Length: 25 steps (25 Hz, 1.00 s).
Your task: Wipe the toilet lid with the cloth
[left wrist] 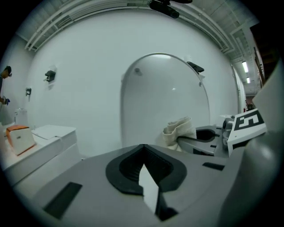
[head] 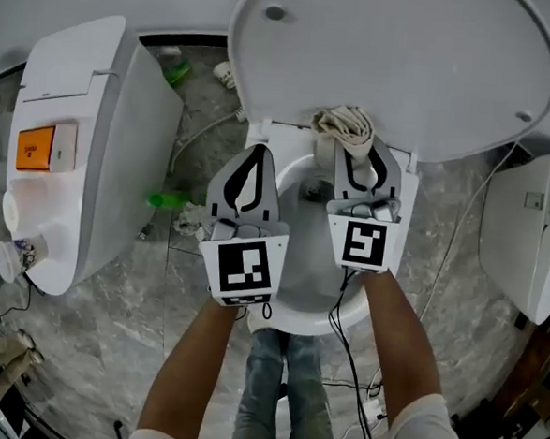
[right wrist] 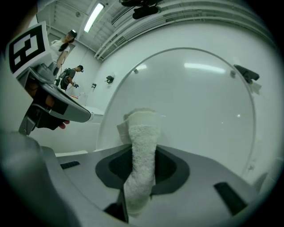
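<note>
The white toilet lid (head: pixel 399 63) stands raised above the bowl (head: pixel 297 300); it fills the right gripper view (right wrist: pixel 195 111) and rises ahead in the left gripper view (left wrist: pixel 168 102). My right gripper (head: pixel 366 153) is shut on a cream cloth (head: pixel 347 127), whose bunched end (right wrist: pixel 140 128) sticks out past the jaws close to the lid's lower part; whether it touches the lid I cannot tell. The cloth (left wrist: pixel 179 131) also shows in the left gripper view, at the right. My left gripper (head: pixel 251 161) is shut with nothing in it, left of the right one, over the bowl's rear rim.
A second white toilet unit (head: pixel 83 144) with an orange label (head: pixel 36 146) stands at the left, another white fixture (head: pixel 528 232) at the right. Green bottles (head: pixel 168 200) and cables (head: pixel 201 134) lie on the grey marble floor. The person's legs (head: pixel 282 393) are below the bowl.
</note>
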Each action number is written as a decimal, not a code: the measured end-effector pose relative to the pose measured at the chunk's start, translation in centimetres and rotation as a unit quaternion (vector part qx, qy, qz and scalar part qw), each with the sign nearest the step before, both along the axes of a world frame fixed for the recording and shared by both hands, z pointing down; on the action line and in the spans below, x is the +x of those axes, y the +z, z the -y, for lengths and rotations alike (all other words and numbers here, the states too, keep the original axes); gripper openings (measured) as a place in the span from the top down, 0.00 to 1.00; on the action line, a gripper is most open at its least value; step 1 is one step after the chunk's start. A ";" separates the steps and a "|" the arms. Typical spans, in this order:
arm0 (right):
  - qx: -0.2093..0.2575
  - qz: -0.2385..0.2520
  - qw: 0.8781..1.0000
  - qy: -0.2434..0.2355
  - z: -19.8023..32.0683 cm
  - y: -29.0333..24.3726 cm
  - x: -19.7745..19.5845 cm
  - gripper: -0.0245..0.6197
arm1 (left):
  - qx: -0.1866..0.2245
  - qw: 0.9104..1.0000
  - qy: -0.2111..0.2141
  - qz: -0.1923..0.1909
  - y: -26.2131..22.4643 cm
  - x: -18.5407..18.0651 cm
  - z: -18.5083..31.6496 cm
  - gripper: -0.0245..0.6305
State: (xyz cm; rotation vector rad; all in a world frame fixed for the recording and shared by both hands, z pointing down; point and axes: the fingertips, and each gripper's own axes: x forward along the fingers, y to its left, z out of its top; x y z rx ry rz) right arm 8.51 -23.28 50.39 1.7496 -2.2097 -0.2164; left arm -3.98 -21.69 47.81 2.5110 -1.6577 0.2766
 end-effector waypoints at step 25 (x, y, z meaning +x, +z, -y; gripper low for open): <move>-0.071 0.232 0.967 0.082 -9.4 -12.3 9.2 0.83 | 0.028 0.996 0.076 -0.026 -12.3 8.7 -3.1 0.94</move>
